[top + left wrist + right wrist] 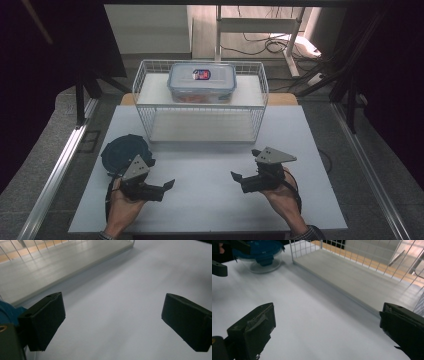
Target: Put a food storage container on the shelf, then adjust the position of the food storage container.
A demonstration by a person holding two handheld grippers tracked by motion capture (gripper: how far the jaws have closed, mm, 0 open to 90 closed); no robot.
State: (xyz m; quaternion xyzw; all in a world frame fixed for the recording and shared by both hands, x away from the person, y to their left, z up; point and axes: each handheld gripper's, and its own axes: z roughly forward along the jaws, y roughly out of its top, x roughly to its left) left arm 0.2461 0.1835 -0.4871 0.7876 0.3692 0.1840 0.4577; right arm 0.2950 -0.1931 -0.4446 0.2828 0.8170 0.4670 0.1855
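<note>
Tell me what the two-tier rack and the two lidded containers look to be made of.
The rack: thin white-coated metal wire, judging by its grid walls, with smooth matte pale shelf boards. The rectangular container on top: clear plastic, contents showing through, bluish lid rim. The round container: transparent glass or plastic bowl under a glossy blue plastic clip lid.

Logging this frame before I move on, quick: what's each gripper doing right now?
Left gripper: open, holding nothing, above the white table.
Right gripper: open, holding nothing, also over bare table.
</note>
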